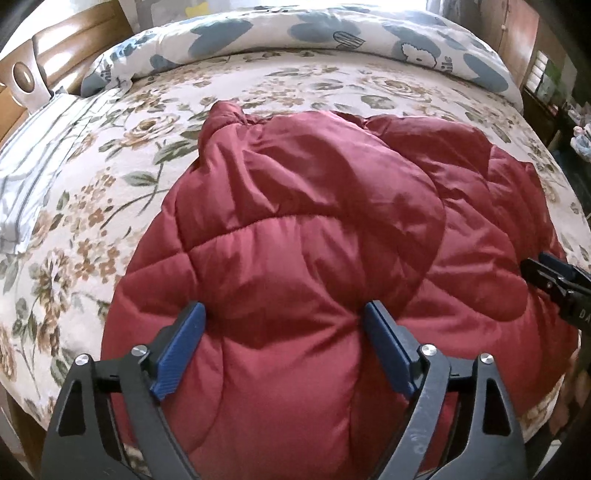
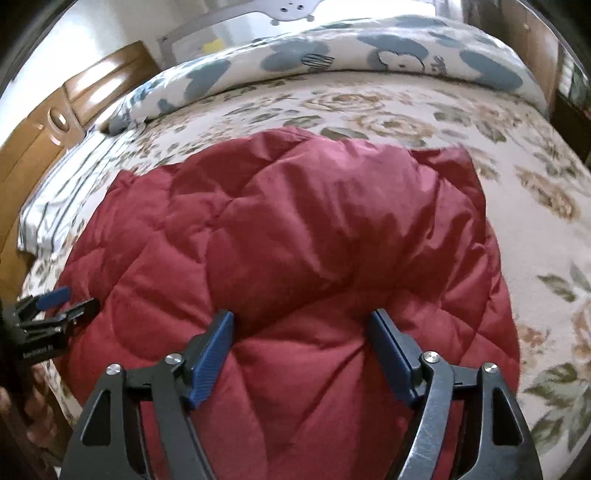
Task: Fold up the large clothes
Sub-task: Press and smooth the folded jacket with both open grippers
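A dark red quilted puffer jacket (image 1: 314, 229) lies bunched on the bed; it also fills the right wrist view (image 2: 295, 229). My left gripper (image 1: 284, 314) is open, its blue fingers pressed into the near edge of the jacket with padded fabric bulging between them. My right gripper (image 2: 301, 321) is open too, its fingers set into the jacket's near edge further right. The right gripper shows at the right edge of the left wrist view (image 1: 554, 280). The left gripper shows at the left edge of the right wrist view (image 2: 55, 306).
The jacket rests on a floral bedspread (image 1: 110, 177). A rolled blue-and-white duvet (image 1: 295, 33) lies across the far side. A striped pillow (image 1: 33, 166) sits at the left by the wooden headboard (image 1: 74, 40). Furniture stands at the right (image 1: 546, 74).
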Available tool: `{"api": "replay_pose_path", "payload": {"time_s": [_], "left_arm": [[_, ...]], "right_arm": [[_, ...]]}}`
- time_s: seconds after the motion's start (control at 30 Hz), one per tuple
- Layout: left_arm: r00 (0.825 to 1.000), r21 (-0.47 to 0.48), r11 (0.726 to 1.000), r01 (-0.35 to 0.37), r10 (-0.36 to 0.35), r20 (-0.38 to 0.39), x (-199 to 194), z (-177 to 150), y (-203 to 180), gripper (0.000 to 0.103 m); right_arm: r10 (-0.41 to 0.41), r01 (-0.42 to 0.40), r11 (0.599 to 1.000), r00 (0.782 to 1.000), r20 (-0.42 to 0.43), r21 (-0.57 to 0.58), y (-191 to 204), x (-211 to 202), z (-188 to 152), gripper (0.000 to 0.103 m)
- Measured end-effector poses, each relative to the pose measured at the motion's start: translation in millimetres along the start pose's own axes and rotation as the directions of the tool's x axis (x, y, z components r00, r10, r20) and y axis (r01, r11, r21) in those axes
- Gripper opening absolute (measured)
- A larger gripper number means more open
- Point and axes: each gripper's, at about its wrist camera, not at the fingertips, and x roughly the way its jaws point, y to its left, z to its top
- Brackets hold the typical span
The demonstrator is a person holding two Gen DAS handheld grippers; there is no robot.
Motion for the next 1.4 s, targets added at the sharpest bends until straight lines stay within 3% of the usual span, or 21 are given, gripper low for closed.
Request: {"api": "replay_pose_path", "payload": {"time_s": [0.23,0.43,0.67,0.77,1.03,1.2,1.4], "left_arm": [[1.000,-0.003,1.000,-0.001,0.001,0.002,10.1,2.3,-0.1,0.093],[1.000,-0.008,1.000,0.000,0.000,0.003,13.7,3.1,0.7,0.096],[1.000,-0.031,1.000,0.003,-0.002,0.025,-1.0,4.4,1.5,0.094],[0.999,-0.012,0.999,0.037,-0.036,0.037,-14.2,2.0,-1.8,0.094],[1.000,0.009,1.000,0.014,-0.015,0.015,5.2,-2.6,-7.4,0.098],[1.000,0.004,1.000,0.006,-0.006,0.020,8.1,-3.8,-9.3,0.100],[1.000,0.006,1.000,-0.008,0.008,0.029,11.7,-5.2,-10.8,0.101]], "right_arm": [[-0.003,0.003,1.000,1.000,0.012,0.026,-6.0,6.4,3.8,0.081],[0.002,-0.003,1.000,0.998,0.061,0.008,4.3,-25.4,-5.4,0.081],[-0.014,0.015,1.000,1.000,0.025,-0.011,-0.8,-2.9,-18.6,0.081],[-0.021,0.022,1.000,0.999,0.031,-0.015,-0.4,-0.2,-18.9,0.082],[-0.045,0.046,0.999,0.997,0.061,-0.013,0.6,-22.8,-18.9,0.082],[0.005,-0.006,1.000,0.999,0.039,0.024,-13.7,-0.7,-23.5,0.084],[-0.005,0.004,1.000,0.999,0.049,0.023,-12.0,2.7,-23.5,0.086]]}}
